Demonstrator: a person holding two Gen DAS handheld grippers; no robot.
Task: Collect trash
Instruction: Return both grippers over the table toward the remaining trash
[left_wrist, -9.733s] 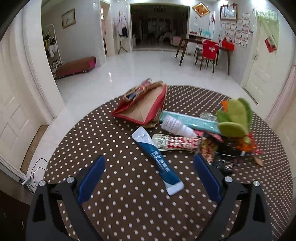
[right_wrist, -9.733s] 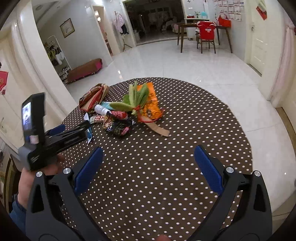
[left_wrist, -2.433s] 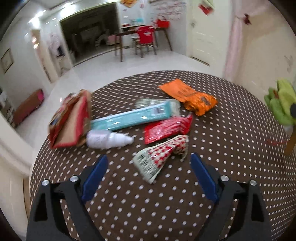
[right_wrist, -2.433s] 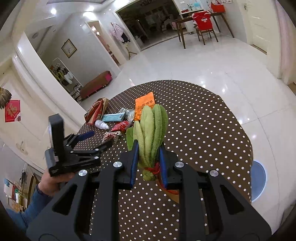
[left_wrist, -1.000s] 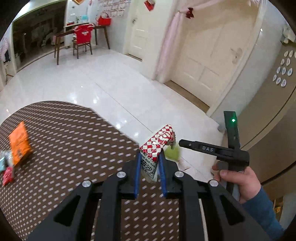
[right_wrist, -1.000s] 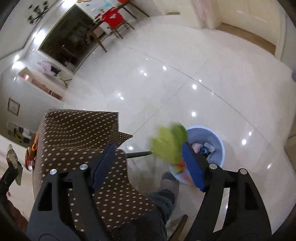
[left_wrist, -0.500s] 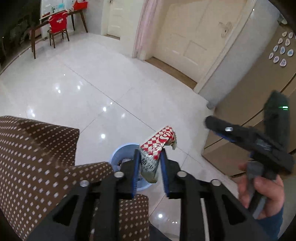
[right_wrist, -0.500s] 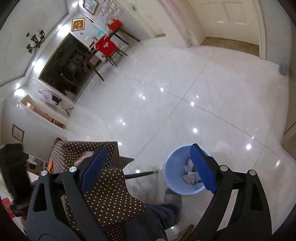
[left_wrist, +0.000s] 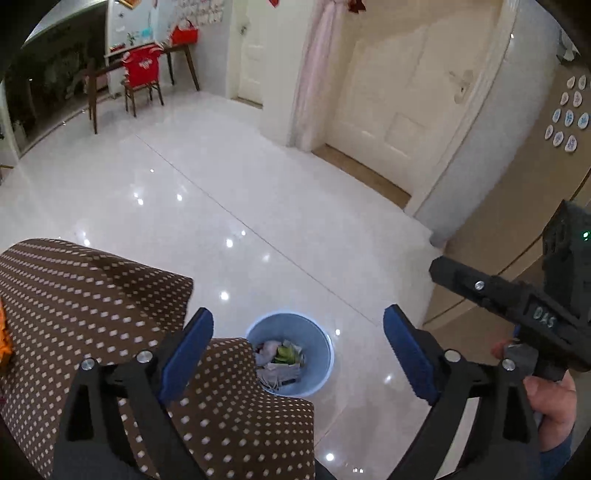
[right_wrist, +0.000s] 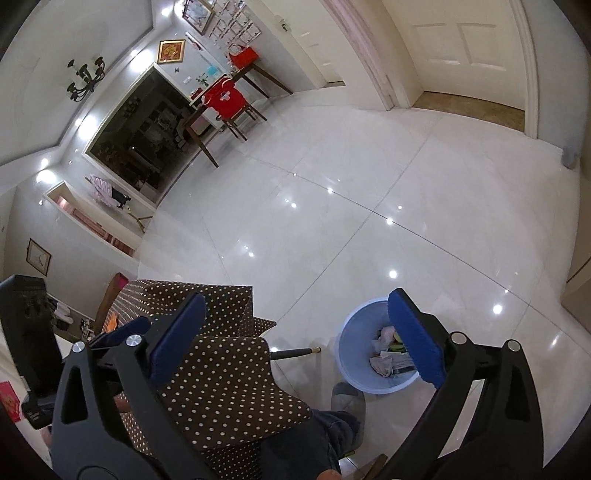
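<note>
A light blue trash bin (left_wrist: 317, 376) stands on the white tiled floor beside the table; it also shows in the right wrist view (right_wrist: 351, 354). It holds crumpled wrappers and a green item (left_wrist: 282, 354). My left gripper (left_wrist: 297, 354) is open and empty, held above the bin. My right gripper (right_wrist: 299, 338) is open and empty, also held above the floor with the bin by its right finger. An orange wrapper (left_wrist: 5, 343) lies on the table at the far left edge.
The brown polka-dot tablecloth (left_wrist: 85, 295) hangs over the table edge at lower left. The other hand-held gripper (left_wrist: 532, 310) is at the right of the left wrist view. The person's foot (right_wrist: 345, 406) stands by the bin. Doors and a curtain line the far wall.
My left gripper has opened and the red-and-white checked wrapper it held is gone from its fingers. My right gripper stays open over the bin.
</note>
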